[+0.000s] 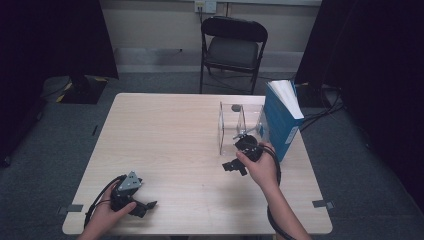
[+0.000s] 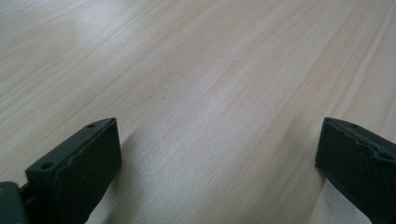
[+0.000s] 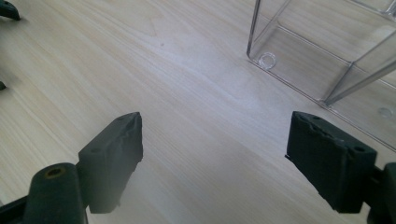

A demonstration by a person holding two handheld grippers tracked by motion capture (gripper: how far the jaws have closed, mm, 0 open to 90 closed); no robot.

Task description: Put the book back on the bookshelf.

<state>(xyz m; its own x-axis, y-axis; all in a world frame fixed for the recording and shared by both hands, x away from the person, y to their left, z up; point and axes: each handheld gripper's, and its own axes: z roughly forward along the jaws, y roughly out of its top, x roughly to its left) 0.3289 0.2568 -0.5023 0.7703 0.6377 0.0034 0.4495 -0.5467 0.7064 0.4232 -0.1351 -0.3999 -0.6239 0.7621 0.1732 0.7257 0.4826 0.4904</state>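
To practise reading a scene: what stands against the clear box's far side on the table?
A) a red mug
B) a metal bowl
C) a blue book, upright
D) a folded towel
C: the blue book stands upright beside the clear box, near the right gripper.

No readable text anywhere, blue book (image 1: 280, 125) cover marks too small — illegible

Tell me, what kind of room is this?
Probably a recording studio or lab: a bare wooden table on grey carpet, black curtains at both sides, a lone folding chair, and cables on the floor.
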